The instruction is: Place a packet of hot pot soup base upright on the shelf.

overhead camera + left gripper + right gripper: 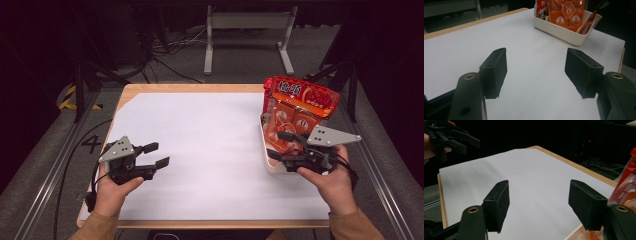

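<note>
STEP: hovering between grasps, right tool [278, 144] standing wide and empty beside cream tray [263, 150] | THING: red snack bag [300, 102] standing inside tray | LEFT: left tool [156, 154] wide, empty, far from tray | NEXT: likely needing to close on the bag.

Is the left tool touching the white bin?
Apart. In the high view the left tool sits at the table's near left, with bare white sheet between it and the bin at the right. Its own view shows open jaws and the bin beyond.
</note>
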`<state>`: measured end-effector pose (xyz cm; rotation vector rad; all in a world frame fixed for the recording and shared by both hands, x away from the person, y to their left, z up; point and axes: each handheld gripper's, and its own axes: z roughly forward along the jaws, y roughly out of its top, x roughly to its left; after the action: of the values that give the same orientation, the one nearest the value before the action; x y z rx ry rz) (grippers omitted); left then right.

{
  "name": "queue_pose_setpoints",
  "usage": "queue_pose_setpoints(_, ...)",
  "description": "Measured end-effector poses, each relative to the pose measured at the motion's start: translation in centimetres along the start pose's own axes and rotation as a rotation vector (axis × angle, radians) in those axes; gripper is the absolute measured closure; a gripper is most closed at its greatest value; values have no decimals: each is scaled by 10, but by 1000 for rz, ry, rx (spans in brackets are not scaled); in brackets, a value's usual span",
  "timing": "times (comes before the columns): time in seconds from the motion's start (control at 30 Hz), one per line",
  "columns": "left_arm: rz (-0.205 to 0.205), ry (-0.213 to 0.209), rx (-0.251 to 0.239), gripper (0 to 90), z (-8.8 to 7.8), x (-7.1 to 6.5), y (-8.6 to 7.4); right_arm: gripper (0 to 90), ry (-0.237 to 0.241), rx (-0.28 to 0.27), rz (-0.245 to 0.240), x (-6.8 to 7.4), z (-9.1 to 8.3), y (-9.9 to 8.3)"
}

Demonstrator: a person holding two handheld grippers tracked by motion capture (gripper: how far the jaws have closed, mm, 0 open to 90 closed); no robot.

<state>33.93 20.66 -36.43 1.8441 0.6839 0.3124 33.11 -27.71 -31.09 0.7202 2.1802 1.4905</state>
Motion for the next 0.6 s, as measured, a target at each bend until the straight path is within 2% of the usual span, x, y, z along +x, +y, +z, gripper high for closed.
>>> queue_pose_setpoints(0.03,-18,4,-4,354,-2,0,-2,340,0,-5,6,2,2,-1)
queue_pose_setpoints(0.1,-23,13,-8,352,-5,3,-5,341,-5,-17,18,6,7,-5)
queue_pose_setpoints(0.33,-24,19,-1,348,-9,5,-15,342,-26,-37,30,21,23,-21)
queue_pose_setpoints(0.43,-34,21,0,342,-9,5,-22,343,-20,-40,4,32,37,-32)
queue_pose_setpoints(0.6,-11,25,11,337,-5,5,-29,345,-30,-24,-16,41,52,-48)
